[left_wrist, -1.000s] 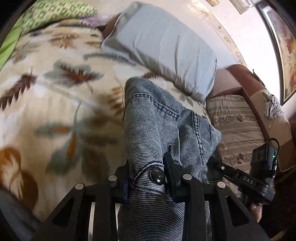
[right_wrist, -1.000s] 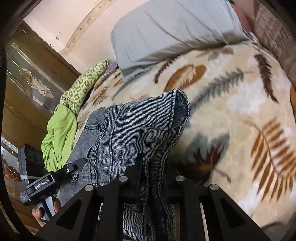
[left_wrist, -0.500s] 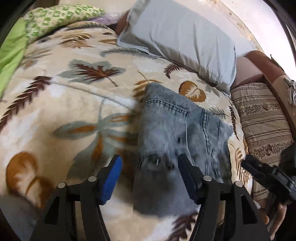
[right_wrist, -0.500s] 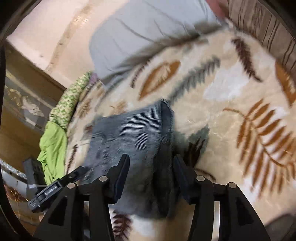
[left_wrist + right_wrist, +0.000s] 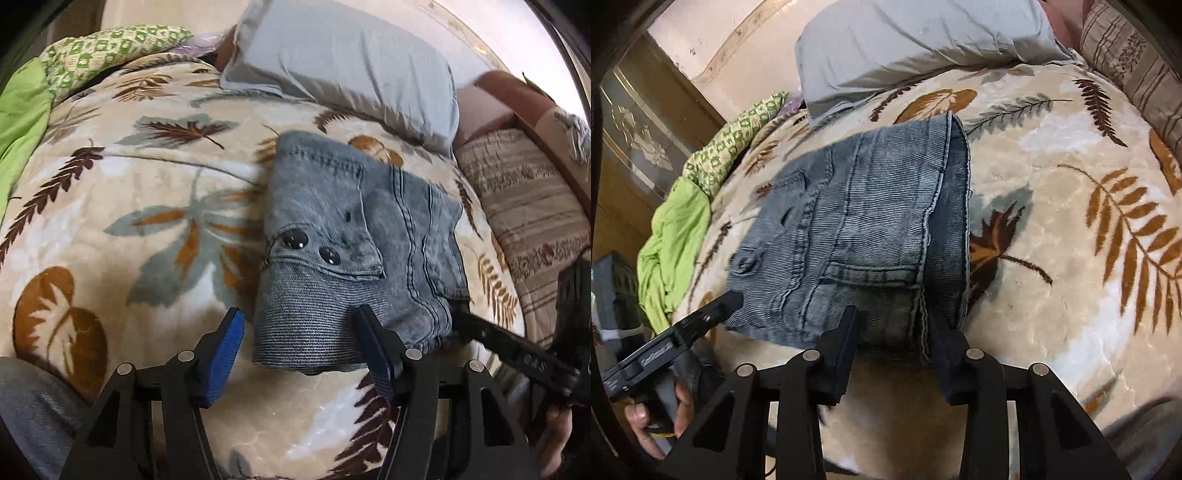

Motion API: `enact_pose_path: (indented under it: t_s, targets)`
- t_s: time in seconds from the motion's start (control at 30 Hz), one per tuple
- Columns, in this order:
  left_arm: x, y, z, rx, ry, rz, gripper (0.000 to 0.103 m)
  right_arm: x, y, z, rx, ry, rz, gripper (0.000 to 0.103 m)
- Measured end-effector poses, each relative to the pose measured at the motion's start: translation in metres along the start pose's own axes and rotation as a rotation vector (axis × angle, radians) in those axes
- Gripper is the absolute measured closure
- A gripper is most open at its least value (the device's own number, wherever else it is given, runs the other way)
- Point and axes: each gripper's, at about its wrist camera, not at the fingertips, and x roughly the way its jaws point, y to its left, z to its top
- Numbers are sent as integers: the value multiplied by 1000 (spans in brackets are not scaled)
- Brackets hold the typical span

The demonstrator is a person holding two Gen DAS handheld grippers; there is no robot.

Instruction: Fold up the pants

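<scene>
Both sets of jaws are standing released: the left gripper (image 5: 297, 334) and the right gripper (image 5: 892, 332) are hovering at the near edge of the folded pants (image 5: 354, 243), gripping nothing. The pants are lying on a leaf-patterned blanket (image 5: 1071, 206) covering the bed. Beyond the pants a grey pillow (image 5: 343, 62) is resting; green cloth (image 5: 672, 236) is bunching left of them. Lettering on the gripper bodies is blurring beyond reading.

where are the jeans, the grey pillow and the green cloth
jeans (image 5: 314, 314), left wrist view, ribbed near end.
grey pillow (image 5: 916, 40), right wrist view, middle of its face.
green cloth (image 5: 676, 236), right wrist view, plain bunched part.
</scene>
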Motion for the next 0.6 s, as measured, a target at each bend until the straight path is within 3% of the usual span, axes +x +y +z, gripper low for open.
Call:
enact_pose_path:
  t_s: [0.07,0.13,0.27,0.33,0.47,0.6]
  targets:
    - [2,-5,0,29,4,6,48,4,-2,1,7,1,-25,93]
    - [-3,-7,2,42,-8,10,52,1,1,3,5,7,-49,96]
    - [0,-11,-3,79,-11,46,52,-15,10,-3,-14,-21,-70,97]
    - [3,-15,-4,94,-10,53,49,2,4,-6,-11,27,-88,97]
    - [4,-14,-4,93,-16,70,42,6,5,-5,-29,22,-104,97]
    - [-5,-10,-1,81,-22,67,41,-10,4,-6,10,8,-42,80]
